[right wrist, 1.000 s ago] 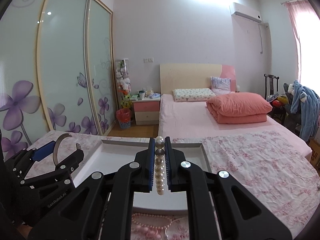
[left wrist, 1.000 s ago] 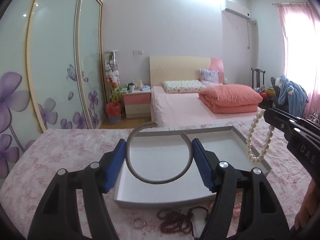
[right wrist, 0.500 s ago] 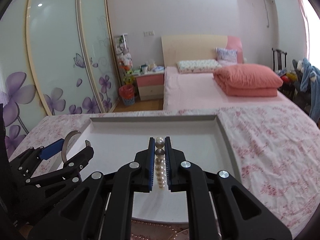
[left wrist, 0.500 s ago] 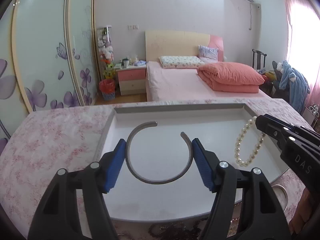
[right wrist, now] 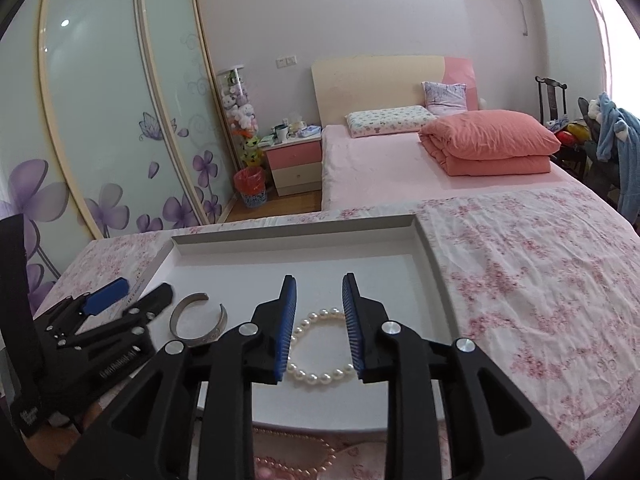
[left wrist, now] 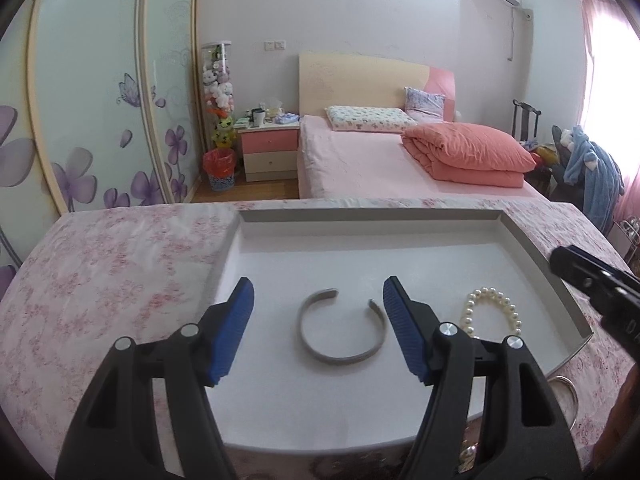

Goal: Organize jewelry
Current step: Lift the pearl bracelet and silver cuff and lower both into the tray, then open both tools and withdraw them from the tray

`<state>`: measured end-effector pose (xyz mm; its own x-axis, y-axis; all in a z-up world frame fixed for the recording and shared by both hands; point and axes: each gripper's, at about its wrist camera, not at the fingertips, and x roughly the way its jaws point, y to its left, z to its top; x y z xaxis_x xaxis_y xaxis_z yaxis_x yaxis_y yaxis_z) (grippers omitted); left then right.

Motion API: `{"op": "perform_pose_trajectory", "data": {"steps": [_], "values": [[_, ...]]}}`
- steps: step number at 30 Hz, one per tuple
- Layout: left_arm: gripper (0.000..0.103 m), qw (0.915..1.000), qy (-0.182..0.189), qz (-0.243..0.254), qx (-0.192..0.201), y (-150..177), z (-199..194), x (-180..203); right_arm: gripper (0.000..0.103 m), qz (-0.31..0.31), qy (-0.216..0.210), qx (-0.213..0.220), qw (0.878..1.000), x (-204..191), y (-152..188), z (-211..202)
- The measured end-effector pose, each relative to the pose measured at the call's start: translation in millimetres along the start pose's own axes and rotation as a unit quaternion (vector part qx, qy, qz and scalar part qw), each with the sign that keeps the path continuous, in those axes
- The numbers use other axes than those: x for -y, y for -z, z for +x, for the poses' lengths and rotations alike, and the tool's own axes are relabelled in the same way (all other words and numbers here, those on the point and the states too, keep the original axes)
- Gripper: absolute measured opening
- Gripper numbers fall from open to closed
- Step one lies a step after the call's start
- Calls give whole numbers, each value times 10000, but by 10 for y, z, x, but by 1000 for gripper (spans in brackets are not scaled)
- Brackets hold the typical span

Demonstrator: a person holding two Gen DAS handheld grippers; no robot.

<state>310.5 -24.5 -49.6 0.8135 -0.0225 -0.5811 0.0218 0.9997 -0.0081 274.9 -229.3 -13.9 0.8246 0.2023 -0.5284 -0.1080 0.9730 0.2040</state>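
Both tongs released: left tongs (left wrist: 318,312) wide around the grey open metal cuff (left wrist: 340,330), right tongs (right wrist: 319,320) opening over the white pearl bracelet (right wrist: 320,350), both lying inside the shallow white tray (left wrist: 368,216). Retreating low risks a pad snagging the pearls.

Left gripper (left wrist: 318,306): jaws apart, clear of cuff
Silver cuff (left wrist: 341,332): flat in tray (left wrist: 372,216)
Pearl bracelet (left wrist: 492,312): beside cuff

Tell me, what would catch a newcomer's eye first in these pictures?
Probably the two pieces of jewelry lying side by side in the white tray: an open silver bangle between the left gripper's spread blue pads, and a pearl bracelet under the right gripper, whose jaws are opening clear of it. Behind the flowery tablecloth, a folded coral quilt on the bed stands out.
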Motion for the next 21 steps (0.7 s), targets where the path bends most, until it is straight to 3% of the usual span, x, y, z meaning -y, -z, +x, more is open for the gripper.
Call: {"op": "perform_pose_trajectory", "data": {"steps": [8,13,14,16,21], "values": [[70,9997,-215,-66,119,140,-440,-287,25,35,137,-60,9999,157,135,-295],[75,9997,-238,-38,30,364,-716,-461,27,133,332,-573,9977,370,372,-382],[75,9997,-242,-37,-6,409,-754,-492,29,122,356,-676,9970,389,409,-374],[76,9997,-248,-38,-67,524,-843,-572,50,14,435,-924,9948,418,521,-371],[78,9993,-286,-174,-185,683,-975,-745,61,-360,387,-1394,9888,429,777,-429]]}}
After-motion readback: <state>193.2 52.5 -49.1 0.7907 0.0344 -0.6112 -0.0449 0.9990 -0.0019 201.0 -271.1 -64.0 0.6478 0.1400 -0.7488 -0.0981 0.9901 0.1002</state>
